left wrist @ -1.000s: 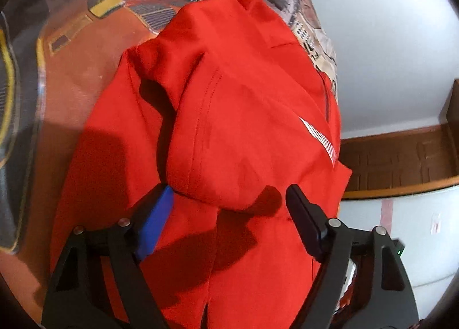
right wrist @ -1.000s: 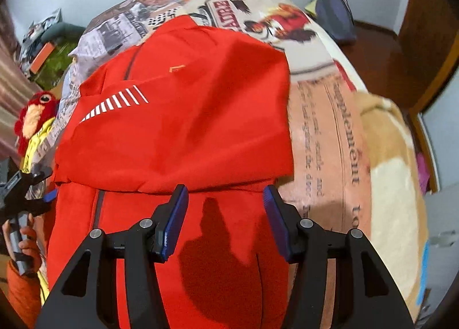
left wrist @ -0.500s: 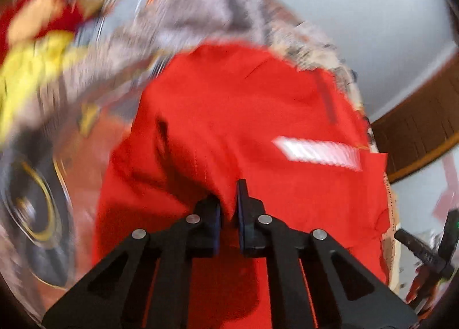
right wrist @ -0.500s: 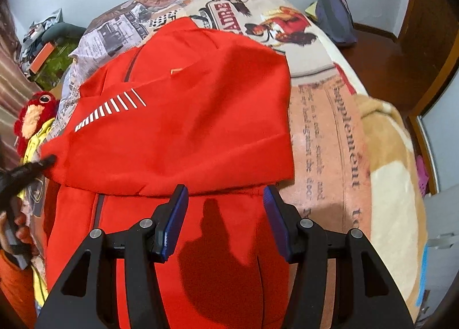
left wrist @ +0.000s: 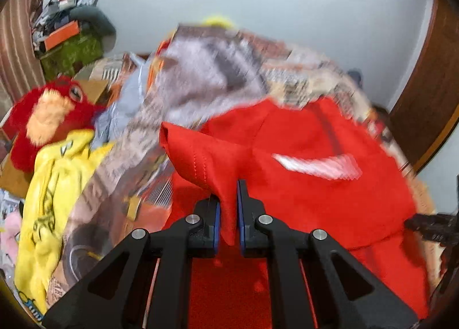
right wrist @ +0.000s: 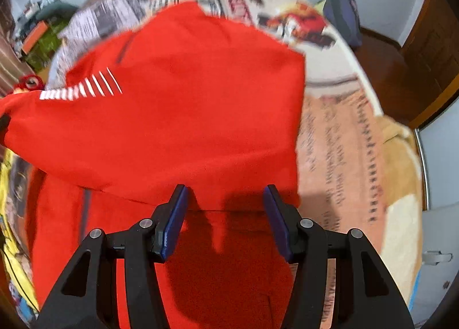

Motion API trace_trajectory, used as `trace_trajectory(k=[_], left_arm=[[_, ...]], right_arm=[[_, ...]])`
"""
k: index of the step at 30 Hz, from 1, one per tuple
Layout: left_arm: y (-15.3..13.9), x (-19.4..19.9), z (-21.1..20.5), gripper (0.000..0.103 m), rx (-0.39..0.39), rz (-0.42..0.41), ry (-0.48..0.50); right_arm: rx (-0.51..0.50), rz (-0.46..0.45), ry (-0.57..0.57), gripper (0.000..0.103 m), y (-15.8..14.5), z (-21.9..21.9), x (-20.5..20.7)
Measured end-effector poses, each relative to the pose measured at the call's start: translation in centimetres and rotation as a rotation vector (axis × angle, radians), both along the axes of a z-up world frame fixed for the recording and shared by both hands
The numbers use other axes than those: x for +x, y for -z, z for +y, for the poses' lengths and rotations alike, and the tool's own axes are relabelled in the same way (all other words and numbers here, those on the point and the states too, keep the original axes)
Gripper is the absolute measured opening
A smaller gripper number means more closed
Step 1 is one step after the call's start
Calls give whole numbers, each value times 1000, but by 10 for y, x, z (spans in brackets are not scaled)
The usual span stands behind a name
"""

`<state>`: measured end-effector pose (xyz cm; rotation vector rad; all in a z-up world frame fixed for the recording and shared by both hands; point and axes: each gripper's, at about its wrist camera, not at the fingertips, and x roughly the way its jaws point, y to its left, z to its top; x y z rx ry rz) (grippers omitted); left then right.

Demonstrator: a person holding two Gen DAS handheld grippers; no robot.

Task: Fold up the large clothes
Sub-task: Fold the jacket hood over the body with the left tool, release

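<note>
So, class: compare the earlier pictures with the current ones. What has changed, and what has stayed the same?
The left gripper, open a second ago, has shut on a corner of the red jacket and lifted it off the bed, pulling that side up and outward. The right gripper stays open over the jacket's folded edge, holding nothing. The yellow garment and red plush toy look unmoved.

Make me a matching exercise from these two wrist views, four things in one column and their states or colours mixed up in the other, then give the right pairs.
1. left gripper
2. right gripper
3. plush toy
4. crumpled garment beside the toy

A. yellow
B. jaws apart, holding nothing
C. red with a pale face
D. shut on a corner of the red garment

Pairs: 1-D, 2-B, 3-C, 4-A
</note>
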<state>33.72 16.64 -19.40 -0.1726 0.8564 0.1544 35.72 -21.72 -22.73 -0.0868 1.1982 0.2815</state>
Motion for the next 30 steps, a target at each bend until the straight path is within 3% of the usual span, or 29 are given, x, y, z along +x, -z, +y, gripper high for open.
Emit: trace_trajectory(k=[4, 9, 12, 18, 26, 30], left_arm=[[47, -3, 10, 17, 73, 152, -9], [70, -18, 26, 27, 109, 227, -21], [64, -25, 41, 39, 102, 234, -32], [33, -20, 55, 49, 103, 196, -23], [-16, 30, 29, 65, 53, 94, 102], [-23, 65, 9, 69, 42, 78, 161]], right_arm=[[-16, -14, -4, 53, 10, 4, -2], [-8, 2, -9, 53, 9, 3, -2], [-4, 16, -12, 53, 8, 3, -1], [-7, 14, -28, 53, -6, 9, 4], [-38, -152, -89, 53, -57, 29, 28], [-29, -227, -106, 53, -74, 40, 52]])
